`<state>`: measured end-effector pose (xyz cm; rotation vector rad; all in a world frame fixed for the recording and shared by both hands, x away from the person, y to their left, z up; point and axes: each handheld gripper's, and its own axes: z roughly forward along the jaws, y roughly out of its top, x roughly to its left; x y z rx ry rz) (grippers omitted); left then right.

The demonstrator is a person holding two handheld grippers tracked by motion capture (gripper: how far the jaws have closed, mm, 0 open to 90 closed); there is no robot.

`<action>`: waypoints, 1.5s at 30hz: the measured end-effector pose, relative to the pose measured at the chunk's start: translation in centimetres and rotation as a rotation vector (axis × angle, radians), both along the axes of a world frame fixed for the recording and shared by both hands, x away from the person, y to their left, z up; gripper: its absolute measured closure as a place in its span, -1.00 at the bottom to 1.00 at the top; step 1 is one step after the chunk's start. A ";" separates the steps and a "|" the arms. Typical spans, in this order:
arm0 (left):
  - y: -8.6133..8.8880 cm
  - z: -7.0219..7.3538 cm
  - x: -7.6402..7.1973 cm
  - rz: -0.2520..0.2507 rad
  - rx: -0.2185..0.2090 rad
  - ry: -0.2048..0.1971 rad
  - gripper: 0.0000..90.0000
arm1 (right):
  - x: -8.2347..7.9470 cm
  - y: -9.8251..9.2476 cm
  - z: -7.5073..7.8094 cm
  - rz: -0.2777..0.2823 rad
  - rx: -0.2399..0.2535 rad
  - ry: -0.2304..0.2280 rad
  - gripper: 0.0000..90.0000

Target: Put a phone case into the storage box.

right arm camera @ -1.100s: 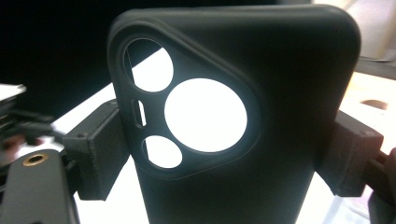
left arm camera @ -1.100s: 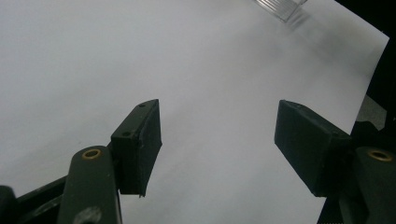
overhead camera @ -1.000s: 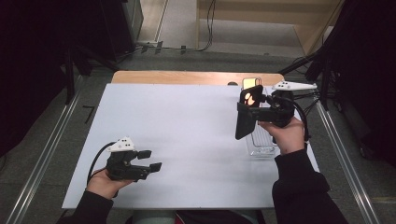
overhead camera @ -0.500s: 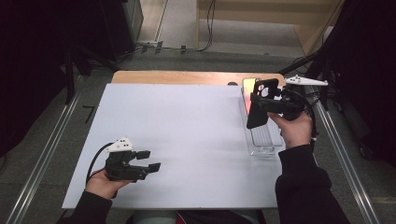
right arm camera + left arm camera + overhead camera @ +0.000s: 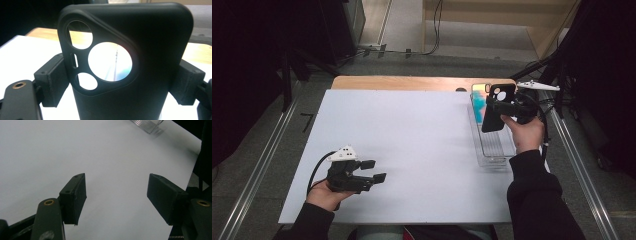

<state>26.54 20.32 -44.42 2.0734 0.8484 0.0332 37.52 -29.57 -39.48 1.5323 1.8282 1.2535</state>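
Fingers (image 5: 51,82) around phone case (image 5: 140,75), above clear tray (image 5: 492,150)

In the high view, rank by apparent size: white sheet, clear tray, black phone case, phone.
1. White sheet
2. Clear tray
3. Black phone case, though held up nearer the camera
4. Phone, partly hidden behind the case, so unsure.

Both grippers are matte black. The left gripper (image 5: 373,170) carries a pale grey three-cornered plate on top, a black cable looping from its rear, and brass-ringed screw holes behind its flat fingers (image 5: 76,195). The right gripper (image 5: 494,107) bears a matching plate. Both sleeves are black
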 end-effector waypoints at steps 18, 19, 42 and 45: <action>0.1 -0.6 -0.1 -0.001 0.014 -0.006 -0.28 | 6.7 1.5 -5.1 -0.109 -0.041 0.077 -0.71; 0.1 -0.6 0.0 -0.004 0.016 -0.007 -0.28 | 7.0 1.7 -5.3 -0.111 -0.055 0.075 -0.71; 0.1 -0.5 0.0 -0.001 0.002 -0.001 -0.28 | 7.7 2.1 -4.1 -0.083 -0.078 0.121 -1.00; 0.1 -0.5 0.0 0.001 0.006 -0.002 -0.28 | 6.7 2.0 -3.3 -0.078 -0.081 0.104 -1.00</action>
